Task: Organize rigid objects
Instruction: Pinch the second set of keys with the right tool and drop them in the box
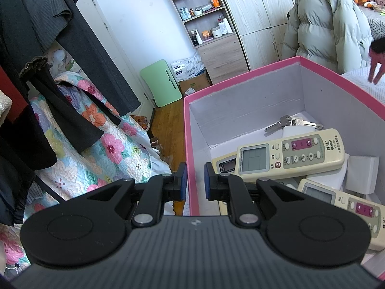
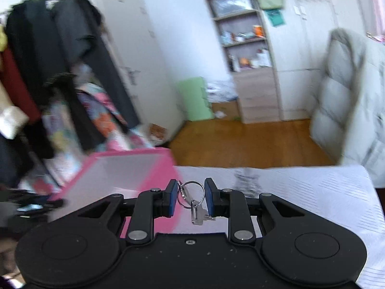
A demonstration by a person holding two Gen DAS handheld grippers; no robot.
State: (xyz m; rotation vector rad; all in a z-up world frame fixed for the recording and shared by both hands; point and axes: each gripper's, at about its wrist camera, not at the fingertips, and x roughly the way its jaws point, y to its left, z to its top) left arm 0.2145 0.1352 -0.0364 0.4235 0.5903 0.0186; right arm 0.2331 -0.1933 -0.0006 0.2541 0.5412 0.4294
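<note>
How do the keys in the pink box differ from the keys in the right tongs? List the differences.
The boxed keys lie flat on the floor of the pink box; the held keys dangle from a ring pinched by the right tongs. The boxed keys spread apart beside a remote; the held keys hang bunched together. Both are silvery metal keys.

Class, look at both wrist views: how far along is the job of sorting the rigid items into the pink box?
Done: three remote controls, a set of keys and white blocks lie in the pink box. In hand: the right gripper holds a key ring with keys above the white surface; the left gripper clamps the box wall. Left: dropping that key ring into the box.
</note>
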